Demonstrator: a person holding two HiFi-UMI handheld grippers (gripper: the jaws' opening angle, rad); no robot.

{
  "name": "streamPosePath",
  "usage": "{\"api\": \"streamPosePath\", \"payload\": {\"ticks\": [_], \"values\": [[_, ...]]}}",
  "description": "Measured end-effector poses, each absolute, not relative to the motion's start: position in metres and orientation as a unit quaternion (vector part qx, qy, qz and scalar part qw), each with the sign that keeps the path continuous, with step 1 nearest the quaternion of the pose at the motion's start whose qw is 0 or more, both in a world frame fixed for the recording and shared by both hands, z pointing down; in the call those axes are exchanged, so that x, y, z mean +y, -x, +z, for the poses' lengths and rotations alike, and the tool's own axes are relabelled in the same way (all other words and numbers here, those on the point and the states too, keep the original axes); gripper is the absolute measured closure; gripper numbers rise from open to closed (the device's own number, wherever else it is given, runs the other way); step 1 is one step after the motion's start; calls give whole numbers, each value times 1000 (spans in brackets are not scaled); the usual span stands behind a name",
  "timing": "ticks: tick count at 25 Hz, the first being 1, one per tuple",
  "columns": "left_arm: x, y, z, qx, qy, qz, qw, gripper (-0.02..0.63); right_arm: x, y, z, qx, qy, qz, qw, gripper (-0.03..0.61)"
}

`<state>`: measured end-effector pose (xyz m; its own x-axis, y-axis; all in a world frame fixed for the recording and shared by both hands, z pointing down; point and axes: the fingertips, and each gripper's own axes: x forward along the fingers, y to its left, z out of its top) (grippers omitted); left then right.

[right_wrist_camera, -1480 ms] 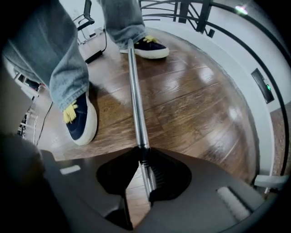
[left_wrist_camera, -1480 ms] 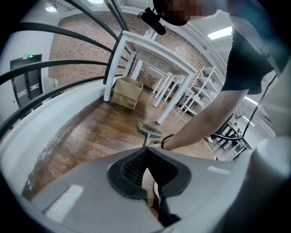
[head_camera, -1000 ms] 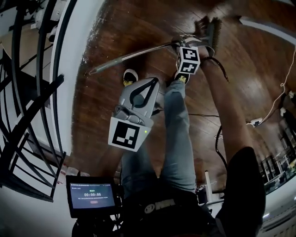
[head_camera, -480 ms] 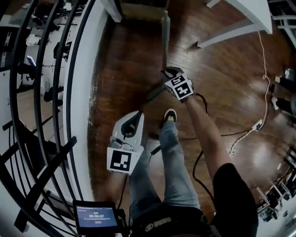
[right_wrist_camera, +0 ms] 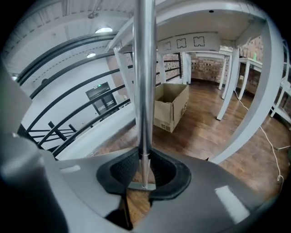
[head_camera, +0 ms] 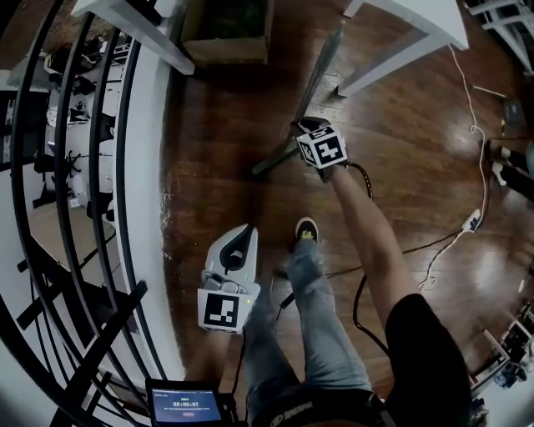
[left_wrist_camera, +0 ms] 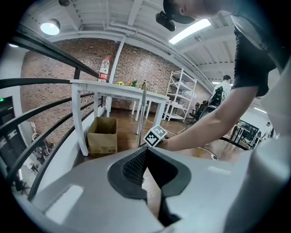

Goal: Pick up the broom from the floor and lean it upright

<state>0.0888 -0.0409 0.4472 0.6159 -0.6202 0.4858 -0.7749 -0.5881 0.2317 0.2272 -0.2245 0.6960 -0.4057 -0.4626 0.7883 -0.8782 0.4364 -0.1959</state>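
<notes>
You held the right gripper (head_camera: 307, 127) clamped on the broom (head_camera: 324, 67) handle, slanting it steeply just in front of the white table (head_camera: 392, 62), probably to lean it there, while the left gripper (head_camera: 242, 238), jaws shut and empty, hung well short of that table.

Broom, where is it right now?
In the head view, the broom sits upper middle, clamped in the right gripper, slanting between the cardboard box and the white table leg.

Railing (head_camera: 123, 150) walls the left; table (head_camera: 425, 21) and box (head_camera: 225, 52) block ahead; open floor (head_camera: 417, 167) rightward.
</notes>
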Motion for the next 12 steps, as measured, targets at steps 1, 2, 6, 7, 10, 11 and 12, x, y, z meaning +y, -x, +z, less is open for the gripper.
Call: {"api": "streamPosePath", "payload": {"ticks": [1, 2, 6, 7, 10, 11, 12], "values": [[-39, -88, 450, -401, -871, 181, 217, 603, -230, -227, 697, -777, -433, 312, 333, 497], [-38, -86, 453, -402, -870, 183, 221, 603, -235, -226, 698, -776, -435, 313, 332, 497], [-41, -79, 461, -411, -862, 188, 229, 603, -256, -223, 699, -776, -433, 313, 334, 498], [-43, -78, 462, -413, -861, 188, 230, 603, -261, -224, 698, -776, -432, 312, 336, 497], [-45, -77, 465, -416, -858, 188, 234, 603, -271, -229, 700, -773, -433, 311, 345, 497], [-44, -77, 467, -416, -858, 190, 235, 603, -274, -229, 701, -771, -434, 313, 346, 497], [-44, -76, 468, -416, -857, 191, 236, 603, -277, -229, 701, -769, -435, 316, 346, 497]]}}
